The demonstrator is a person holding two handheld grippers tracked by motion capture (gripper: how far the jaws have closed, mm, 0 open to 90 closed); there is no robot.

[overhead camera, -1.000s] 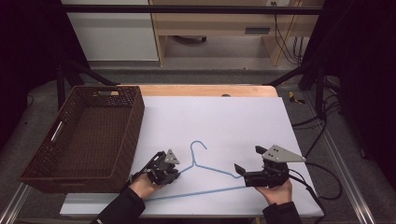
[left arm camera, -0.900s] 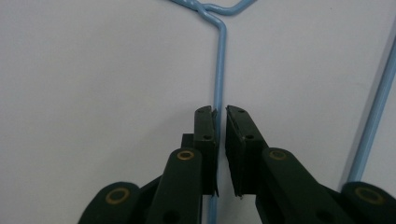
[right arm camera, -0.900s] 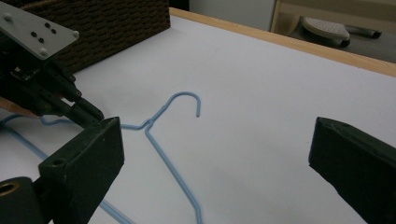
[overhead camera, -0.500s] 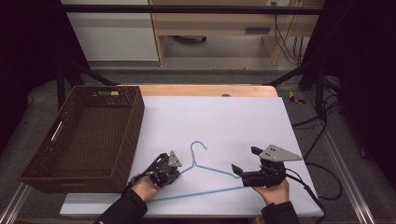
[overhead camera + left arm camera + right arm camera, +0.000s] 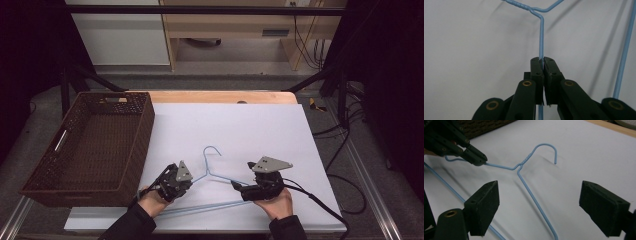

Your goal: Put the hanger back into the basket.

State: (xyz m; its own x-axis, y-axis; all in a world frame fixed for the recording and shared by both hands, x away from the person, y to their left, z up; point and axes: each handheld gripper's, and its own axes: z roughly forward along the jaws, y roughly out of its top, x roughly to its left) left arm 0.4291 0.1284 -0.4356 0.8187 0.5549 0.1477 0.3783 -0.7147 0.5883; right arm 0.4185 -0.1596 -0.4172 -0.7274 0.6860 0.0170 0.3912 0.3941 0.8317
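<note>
A light-blue wire hanger (image 5: 220, 176) rests on the white sheet near the front edge, hook pointing away from me. My left gripper (image 5: 191, 180) is shut on the hanger's left shoulder wire (image 5: 541, 37), pinched between the jaw tips (image 5: 542, 60). In the right gripper view the hanger (image 5: 524, 162) casts a shadow, so its neck and hook seem slightly raised. My right gripper (image 5: 235, 186) is open, jaws pointing left. The right shoulder wire runs between its spread pads (image 5: 540, 192) without touching them. The left gripper (image 5: 482, 162) also appears there, at upper left.
A dark brown wicker basket (image 5: 145, 130) stands empty at the left, close to my left hand. The white sheet (image 5: 250, 125) covers the wooden table. A black cable (image 5: 320, 205) trails from the right gripper toward the right front corner.
My right gripper has slid left toward the hanger's right shoulder wire. The left gripper and hanger have barely moved.
</note>
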